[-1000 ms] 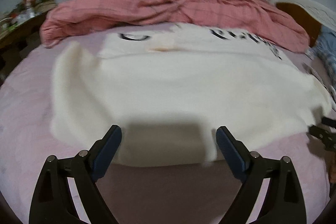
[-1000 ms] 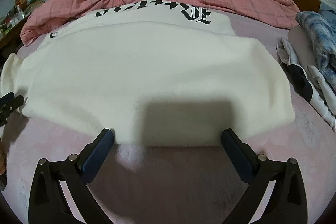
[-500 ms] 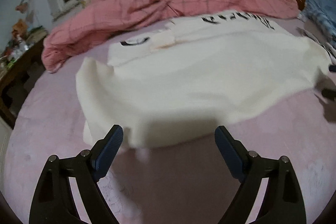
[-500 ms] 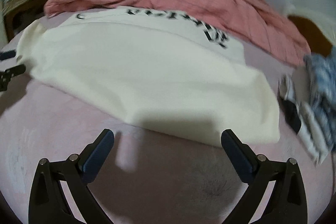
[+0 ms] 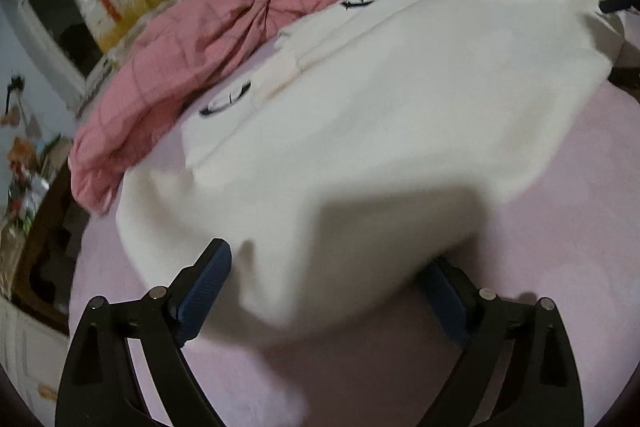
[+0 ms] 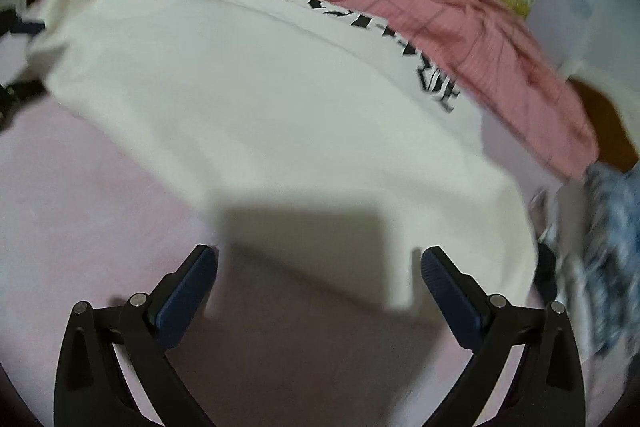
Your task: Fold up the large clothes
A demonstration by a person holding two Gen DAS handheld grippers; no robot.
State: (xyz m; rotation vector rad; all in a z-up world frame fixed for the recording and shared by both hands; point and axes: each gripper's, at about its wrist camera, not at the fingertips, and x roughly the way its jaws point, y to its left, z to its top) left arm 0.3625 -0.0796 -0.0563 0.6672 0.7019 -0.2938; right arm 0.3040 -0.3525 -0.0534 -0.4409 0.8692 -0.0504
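Jaws of the left gripper (image 5: 326, 277) are opening, wide apart, with the near left corner of the white garment (image 5: 360, 131) lying between them, unpressed. Right gripper (image 6: 318, 275) jaws stand released over the garment's near right corner (image 6: 396, 283). Garment lies flat on the pink bed sheet (image 6: 80, 195); its far edge abuts the pink checked quilt (image 5: 240, 3). Bare sheet lies along the near edge.
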